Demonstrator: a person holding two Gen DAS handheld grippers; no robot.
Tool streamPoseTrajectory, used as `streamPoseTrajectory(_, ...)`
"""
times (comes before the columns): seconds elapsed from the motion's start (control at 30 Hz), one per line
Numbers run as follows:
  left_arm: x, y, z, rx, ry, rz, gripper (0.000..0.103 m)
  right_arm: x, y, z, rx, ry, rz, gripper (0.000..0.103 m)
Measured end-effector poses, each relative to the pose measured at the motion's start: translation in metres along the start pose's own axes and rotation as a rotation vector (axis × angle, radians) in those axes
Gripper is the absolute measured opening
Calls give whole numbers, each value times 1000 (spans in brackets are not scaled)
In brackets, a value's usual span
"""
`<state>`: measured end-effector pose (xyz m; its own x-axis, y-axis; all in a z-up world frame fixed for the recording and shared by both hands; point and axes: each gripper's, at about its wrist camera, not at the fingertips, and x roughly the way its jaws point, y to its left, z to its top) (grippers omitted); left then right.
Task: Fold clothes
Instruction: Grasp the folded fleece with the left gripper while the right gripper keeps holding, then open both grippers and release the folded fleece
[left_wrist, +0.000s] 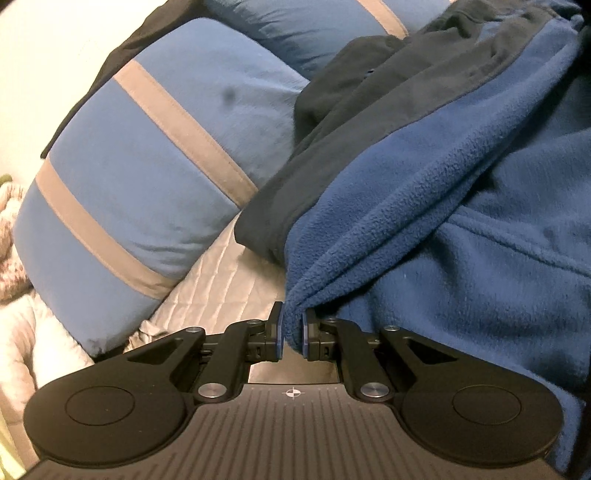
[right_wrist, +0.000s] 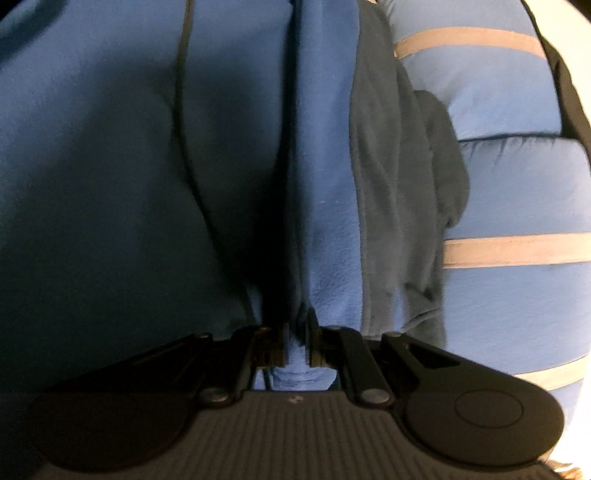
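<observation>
Here both grippers' jaws pinch the blue fleece garment (left_wrist: 424, 206).
Only the left wrist view shows the quilted bedcover (left_wrist: 218, 291) under the striped pillow (left_wrist: 147, 177); the fleece fills the right wrist view.

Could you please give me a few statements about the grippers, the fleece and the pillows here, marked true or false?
1. The left gripper is shut on the blue fleece garment. True.
2. The right gripper is open and holds nothing. False: it pinches the fleece too.
3. The pillow beside the fleece has grey stripes. True.
4. The fleece is red with white trim. False: it is blue with dark trim.
</observation>
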<state>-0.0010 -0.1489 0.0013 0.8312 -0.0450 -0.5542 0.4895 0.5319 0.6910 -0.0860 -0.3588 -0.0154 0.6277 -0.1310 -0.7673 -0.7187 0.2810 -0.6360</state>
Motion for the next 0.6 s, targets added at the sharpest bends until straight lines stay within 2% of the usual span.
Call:
streamPoseTrajectory(0.13,-3,-7,-2,19,-7,26,11,-10,9,4,12,32,32,7)
streamPoseTrajectory(0.33,0,-13,-5,31,-5,35,11,-12,18,3,105,43,8,7)
streamPoseTrajectory(0.5,3,-12,-2,27,1,33,13,-17,11,3,140,61,67,7)
streamPoseTrajectory(0.6,3,-17,-2,60,-4,44,13,-21,9,1,142,68,95,7)
